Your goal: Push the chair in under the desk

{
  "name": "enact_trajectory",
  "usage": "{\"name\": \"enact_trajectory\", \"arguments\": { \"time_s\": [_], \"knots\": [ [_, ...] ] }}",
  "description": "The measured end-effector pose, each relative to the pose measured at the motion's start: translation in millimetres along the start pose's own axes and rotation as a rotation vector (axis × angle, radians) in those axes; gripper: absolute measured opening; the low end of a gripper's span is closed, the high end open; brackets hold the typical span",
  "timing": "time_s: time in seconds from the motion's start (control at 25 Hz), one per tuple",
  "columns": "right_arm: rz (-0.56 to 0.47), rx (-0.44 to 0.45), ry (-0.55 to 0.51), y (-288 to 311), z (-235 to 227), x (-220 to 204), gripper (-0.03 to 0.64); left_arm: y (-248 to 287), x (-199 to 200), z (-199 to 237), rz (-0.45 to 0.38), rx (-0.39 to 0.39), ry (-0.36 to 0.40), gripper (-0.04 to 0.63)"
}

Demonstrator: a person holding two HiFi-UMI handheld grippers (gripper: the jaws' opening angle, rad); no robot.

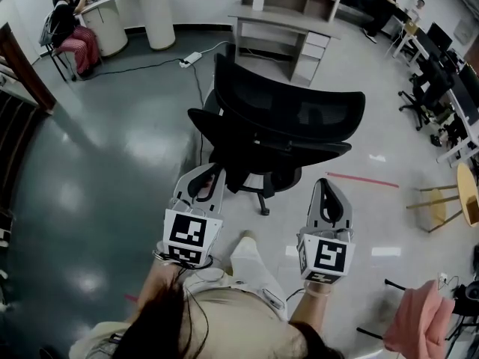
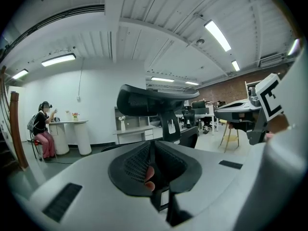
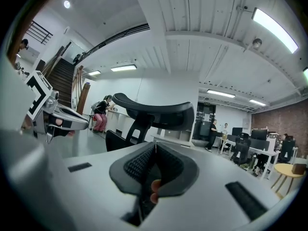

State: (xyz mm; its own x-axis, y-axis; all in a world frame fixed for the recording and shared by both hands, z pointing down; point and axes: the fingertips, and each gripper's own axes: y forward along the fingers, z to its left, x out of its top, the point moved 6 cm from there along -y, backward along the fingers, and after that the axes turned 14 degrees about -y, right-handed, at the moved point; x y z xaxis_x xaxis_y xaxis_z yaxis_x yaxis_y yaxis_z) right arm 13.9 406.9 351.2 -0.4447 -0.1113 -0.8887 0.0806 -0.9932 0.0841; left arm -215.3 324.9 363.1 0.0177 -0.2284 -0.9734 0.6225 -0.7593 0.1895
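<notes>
I am holding the left gripper (image 1: 204, 179) with its jaws pressed together on nothing, its tip looking just beside the chair (image 1: 288, 118). The chair is standing straight ahead of both jaws, its wide back running across my view, the desk (image 1: 273, 15) well beyond it. The right gripper (image 1: 327, 188), likewise closed and empty, is sitting farther off. I am counting two grippers, one black chair, one desk behind it.

left tool (image 2: 152, 144): jaws together | chair (image 2: 150, 100): ahead | desk (image 2: 134, 131): beyond
</notes>
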Motion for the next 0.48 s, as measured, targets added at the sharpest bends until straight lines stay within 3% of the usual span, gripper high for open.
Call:
{"name": "enact_trajectory", "arguments": {
  "time_s": [0.24, 0.48],
  "knots": [
    [0.030, -0.002, -0.026, 26, -8, -8, 0.028, 26, 2, 10, 0.019, 0.022, 0.030, 0.017],
    [0.074, 0.050, -0.043, 50, -9, -14, 0.029, 48, 0, 15, 0.042, 0.031, 0.047, 0.066]
  ]
}}
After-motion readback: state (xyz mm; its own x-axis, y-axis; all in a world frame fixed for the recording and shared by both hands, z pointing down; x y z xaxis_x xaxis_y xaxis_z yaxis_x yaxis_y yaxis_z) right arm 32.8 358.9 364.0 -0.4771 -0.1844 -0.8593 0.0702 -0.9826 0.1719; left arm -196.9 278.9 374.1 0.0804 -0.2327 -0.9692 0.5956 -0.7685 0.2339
